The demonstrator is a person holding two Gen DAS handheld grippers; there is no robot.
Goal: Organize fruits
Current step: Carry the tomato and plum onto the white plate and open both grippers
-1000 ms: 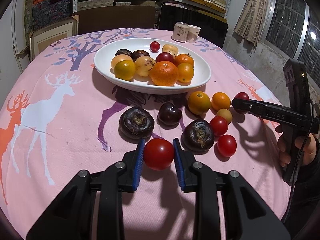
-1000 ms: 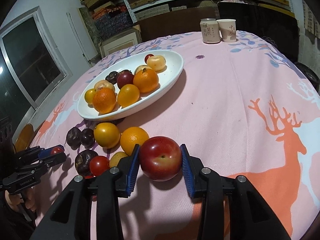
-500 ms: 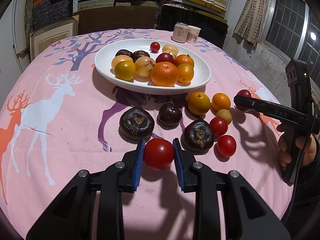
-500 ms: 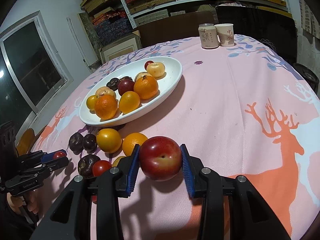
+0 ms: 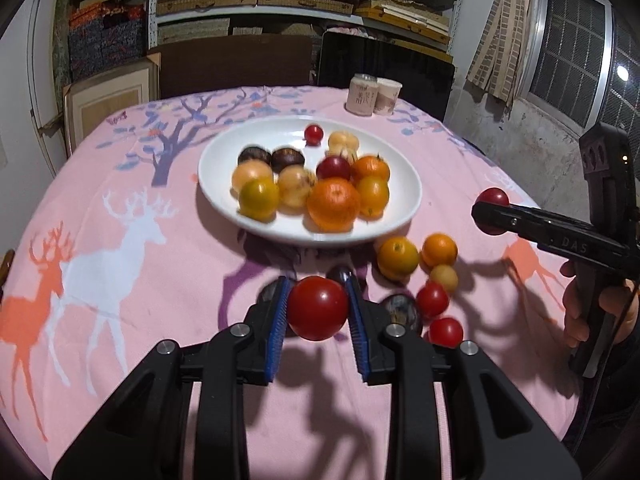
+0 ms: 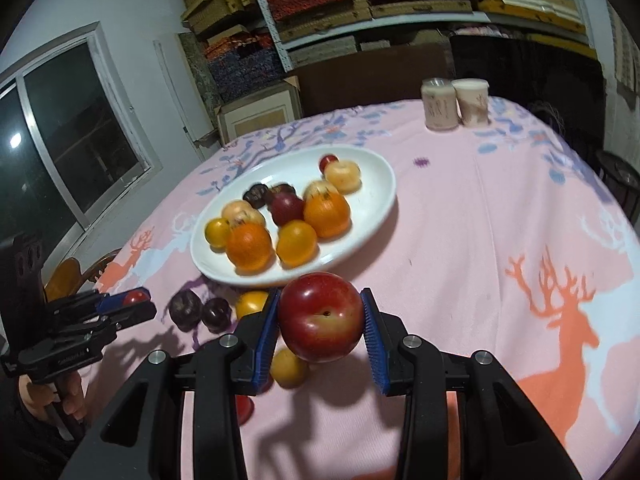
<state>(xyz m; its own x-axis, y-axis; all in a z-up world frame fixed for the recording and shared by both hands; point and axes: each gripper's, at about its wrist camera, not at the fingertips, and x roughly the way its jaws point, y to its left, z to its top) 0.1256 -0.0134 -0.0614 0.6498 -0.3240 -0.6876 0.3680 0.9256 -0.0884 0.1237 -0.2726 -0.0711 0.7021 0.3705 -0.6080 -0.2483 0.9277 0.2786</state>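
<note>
My left gripper (image 5: 318, 306) is shut on a small red tomato (image 5: 318, 308), held above the pink tablecloth in front of the white oval plate (image 5: 404, 208). My right gripper (image 6: 320, 320) is shut on a red plum (image 6: 321, 316), lifted off the cloth near the plate's (image 6: 376, 200) front rim. The plate holds several oranges, yellow fruits, dark fruits and a small tomato. Loose on the cloth lie two oranges (image 5: 398, 258), a yellow fruit (image 5: 444, 278), two red tomatoes (image 5: 446, 332) and dark round fruits (image 6: 185, 309), partly hidden behind the fingers. In the left wrist view the right gripper (image 5: 492, 212) shows with the plum.
Two paper cups (image 5: 374, 94) stand at the table's far edge. Shelves of boxes, a framed board and a dark chair back lie behind the round table. A window is on the right wall in the left wrist view. A hand (image 5: 596, 304) holds the right gripper's handle.
Both grippers have risen off the cloth with their fruits; the plate and the loose fruits have slid lower in both views. The grips are unchanged.
</note>
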